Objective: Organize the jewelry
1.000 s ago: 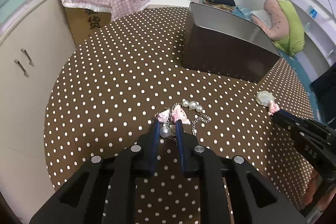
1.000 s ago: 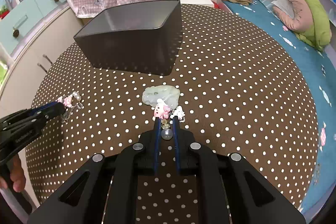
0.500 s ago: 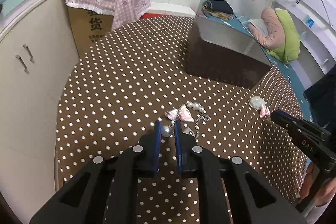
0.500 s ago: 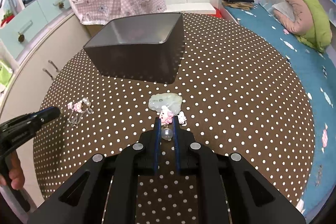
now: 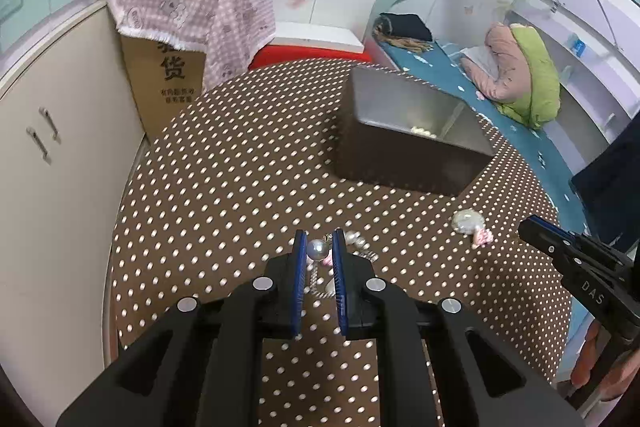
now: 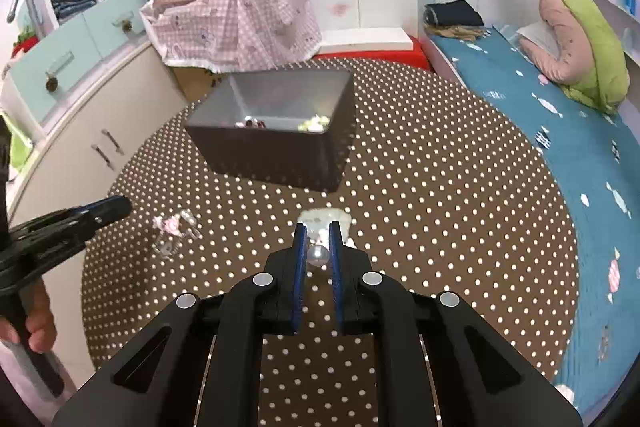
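My left gripper [image 5: 317,247] is shut on a pearl [image 5: 317,249] of a pearl-and-pink-charm bracelet, held above the polka-dot table [image 5: 240,167]; its chain and charms [image 6: 173,227] hang low over the table. My right gripper [image 6: 317,237] is shut on a pearl [image 6: 318,255] of a second charm piece, above a pale green jade pendant [image 6: 326,215], which also shows in the left wrist view [image 5: 466,221]. The dark rectangular box [image 6: 276,131] stands beyond, open-topped, with a few jewelry pieces [image 6: 314,123] inside.
A cardboard box under pink checked cloth [image 5: 192,11] stands past the table's far left edge. Cream cabinets [image 5: 44,147] run along the left. A bed with a blue sheet [image 6: 540,115] lies to the right.
Both grippers have risen and pulled back from the table, each lifting its pearl; the view now looks down into the dark box.
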`<act>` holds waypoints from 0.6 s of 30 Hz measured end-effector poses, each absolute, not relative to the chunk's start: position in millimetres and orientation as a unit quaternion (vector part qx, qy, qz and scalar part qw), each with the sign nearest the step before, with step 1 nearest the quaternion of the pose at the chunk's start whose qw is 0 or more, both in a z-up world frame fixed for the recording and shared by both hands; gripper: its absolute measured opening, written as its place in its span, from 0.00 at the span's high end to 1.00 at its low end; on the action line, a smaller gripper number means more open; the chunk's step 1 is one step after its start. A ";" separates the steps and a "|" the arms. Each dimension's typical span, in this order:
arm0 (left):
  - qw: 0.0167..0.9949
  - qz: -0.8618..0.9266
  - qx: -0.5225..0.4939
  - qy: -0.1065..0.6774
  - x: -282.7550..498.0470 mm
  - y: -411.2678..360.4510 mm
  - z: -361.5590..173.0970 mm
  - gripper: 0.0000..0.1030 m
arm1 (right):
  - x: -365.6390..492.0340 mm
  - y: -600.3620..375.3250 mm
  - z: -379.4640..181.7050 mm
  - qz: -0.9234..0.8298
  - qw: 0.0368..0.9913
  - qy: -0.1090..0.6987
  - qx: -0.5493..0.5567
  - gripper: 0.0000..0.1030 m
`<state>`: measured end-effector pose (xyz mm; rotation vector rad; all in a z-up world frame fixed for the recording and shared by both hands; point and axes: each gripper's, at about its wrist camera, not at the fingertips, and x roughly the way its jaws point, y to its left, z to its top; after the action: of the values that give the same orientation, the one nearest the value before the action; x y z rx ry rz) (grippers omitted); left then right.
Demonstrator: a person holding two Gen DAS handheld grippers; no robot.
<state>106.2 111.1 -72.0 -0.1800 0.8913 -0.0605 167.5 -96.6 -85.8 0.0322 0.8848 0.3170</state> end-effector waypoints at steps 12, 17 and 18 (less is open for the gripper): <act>0.912 -0.050 -0.066 0.402 135.8 83.1 -42.1 0.89 | 185.9 -96.3 -49.4 0.158 0.908 0.387 0.028 0.89; 0.917 -0.056 -0.054 0.391 153.2 70.8 -31.4 0.89 | 207.7 -97.2 -44.4 0.158 0.909 0.383 0.044 0.89; 0.917 -0.057 -0.051 0.391 156.4 68.7 -30.2 0.89 | 213.4 -97.4 -44.0 0.158 0.908 0.384 0.048 0.89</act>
<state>156.4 68.7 -30.2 -0.1051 0.8044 -0.1165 213.4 -97.4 -44.0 0.0988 0.7922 0.3265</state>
